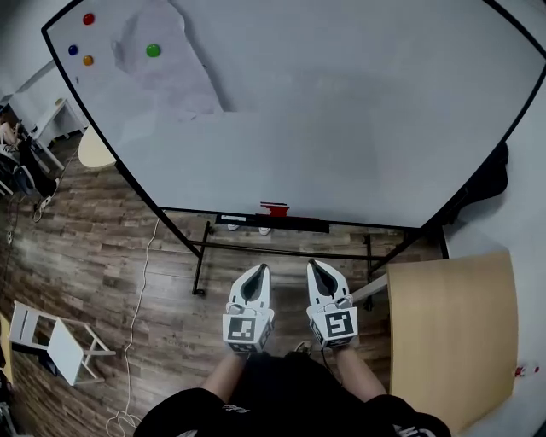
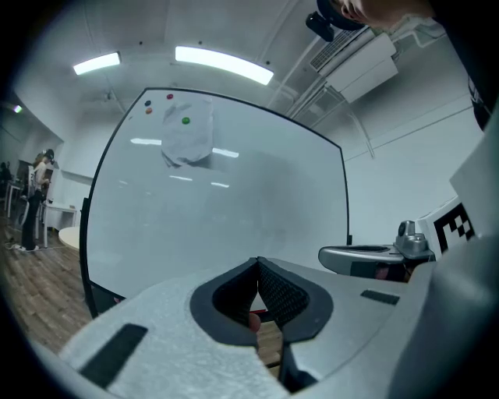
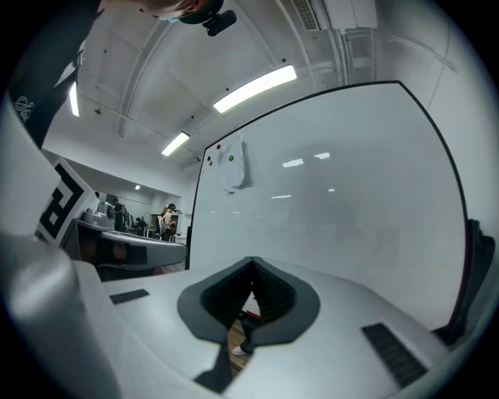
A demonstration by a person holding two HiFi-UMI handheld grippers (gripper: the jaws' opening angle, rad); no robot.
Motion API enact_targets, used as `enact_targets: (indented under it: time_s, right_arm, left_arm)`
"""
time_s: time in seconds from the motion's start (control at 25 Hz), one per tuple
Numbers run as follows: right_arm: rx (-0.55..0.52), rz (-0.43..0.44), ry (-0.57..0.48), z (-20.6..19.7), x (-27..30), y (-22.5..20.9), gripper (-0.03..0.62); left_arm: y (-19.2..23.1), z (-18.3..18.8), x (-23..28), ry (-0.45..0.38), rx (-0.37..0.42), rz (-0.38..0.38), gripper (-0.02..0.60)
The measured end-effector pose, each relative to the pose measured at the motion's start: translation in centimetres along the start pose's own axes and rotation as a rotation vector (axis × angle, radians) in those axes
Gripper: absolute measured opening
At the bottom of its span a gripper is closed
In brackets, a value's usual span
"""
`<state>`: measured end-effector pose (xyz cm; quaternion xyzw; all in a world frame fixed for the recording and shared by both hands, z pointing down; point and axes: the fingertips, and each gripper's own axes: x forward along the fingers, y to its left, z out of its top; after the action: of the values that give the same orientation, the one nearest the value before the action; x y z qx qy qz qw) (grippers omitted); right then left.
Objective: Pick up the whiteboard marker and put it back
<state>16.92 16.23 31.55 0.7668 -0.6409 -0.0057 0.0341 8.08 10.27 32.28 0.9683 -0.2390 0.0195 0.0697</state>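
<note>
L gripper (image 1: 262, 271): jaws closed, tips meeting, nothing btwn them. R gripper (image 1: 314, 266): same, pads together and empty. Each carries a cube w/ black-and-white square code patterns, L cube (image 1: 248, 333) and R cube (image 1: 334, 326); these are codes, not letters. White print on the person's black shirt (image 1: 230, 410) is too small to read.

Pose: both grippers are held side by side and near each other, roughly parallel, pointing level at the whiteboard (image 1: 341, 111). Bare forearms run back from them into the black sleeves at the bottom of the head view. The L gripper view shows the R gripper just beside it at its right edge.

The whiteboard marker (image 1: 275, 208), as far as can be told the small red piece, lies on the black tray (image 1: 299, 224) along the board's lower edge. It is straight ahead of the grippers and well apart from both.

On the board, upper L corner: red magnet (image 1: 88, 19), blue magnet (image 1: 72, 50), orange magnet (image 1: 87, 61), and a green magnet (image 1: 153, 50) on a crumpled paper sheet (image 1: 171, 72). No writing can be made out on the sheet.

A wooden table (image 1: 452, 341) stands to the R; a white stool (image 1: 60, 346) and a cable (image 1: 141, 282) are on the plank floor (image 1: 94, 256) to the L.
</note>
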Motion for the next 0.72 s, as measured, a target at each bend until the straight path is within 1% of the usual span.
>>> enact_targets:
  time_s: [0.16, 0.28, 0.44, 0.56, 0.72]
  right_arm:
    - [-0.005, -0.013, -0.007, 1.0, 0.4, 0.9, 0.001]
    - [-0.01, -0.013, -0.026, 1.9, 0.9, 1.6, 0.0]
    - [-0.013, -0.009, -0.024, 1.9, 1.1, 2.2, 0.0]
    - [-0.021, -0.011, -0.016, 1.9, 1.1, 2.5, 0.0]
    - [-0.025, -0.018, -0.006, 1.9, 0.9, 2.7, 0.0]
  left_arm:
    - [0.6, 1.3, -0.4, -0.027, -0.023, -0.02, 0.005]
    - [1.3, 1.9, -0.6, -0.04, -0.02, -0.026, 0.005]
    - [1.7, 1.1, -0.9, -0.019, -0.03, -0.024, 0.005]
    - [1.7, 1.2, -0.9, -0.022, -0.035, -0.034, 0.005]
    - [1.8, 1.2, -1.0, -0.009, -0.023, -0.044, 0.005]
